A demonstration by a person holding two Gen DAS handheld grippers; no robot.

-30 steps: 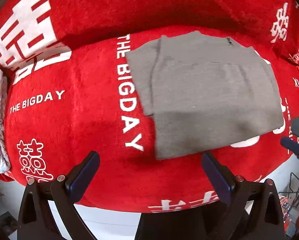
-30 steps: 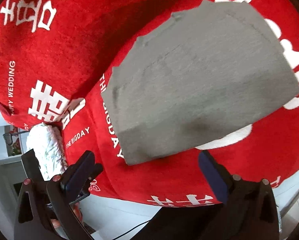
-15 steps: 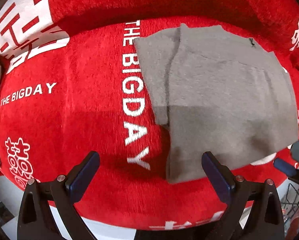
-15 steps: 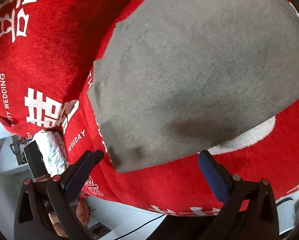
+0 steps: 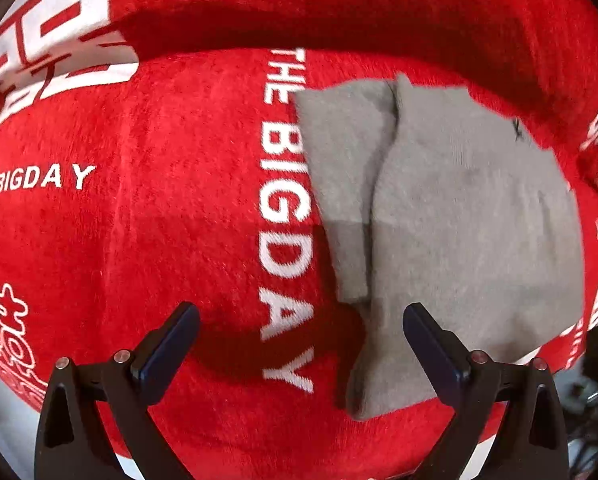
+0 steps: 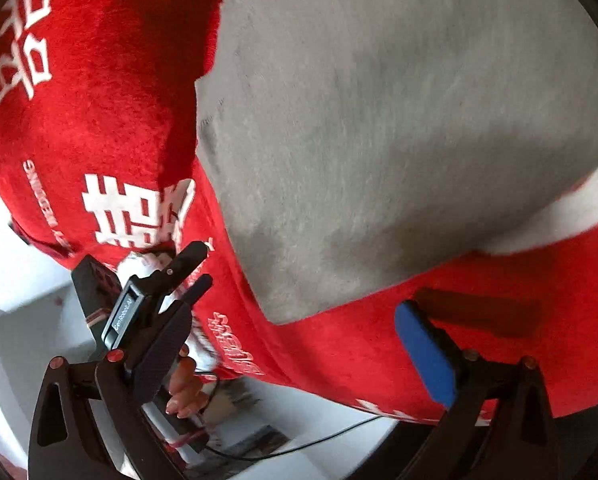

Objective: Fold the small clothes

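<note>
A grey knitted garment lies partly folded on a red plush blanket; a narrower grey layer sticks out along its left side. My left gripper is open and empty, its right finger over the garment's near left corner. In the right wrist view the garment fills the upper right. My right gripper is open and empty, just in front of the garment's near corner. The left gripper shows there at the lower left, held by a hand.
The blanket carries white lettering "THE BIGDAY" and white characters. Its raised back runs along the top. The blanket's front edge drops to a white floor with a black cable.
Both grippers have moved in closer and lower toward the garment's near edge. The garment now looks larger in both views. Both stay open.
</note>
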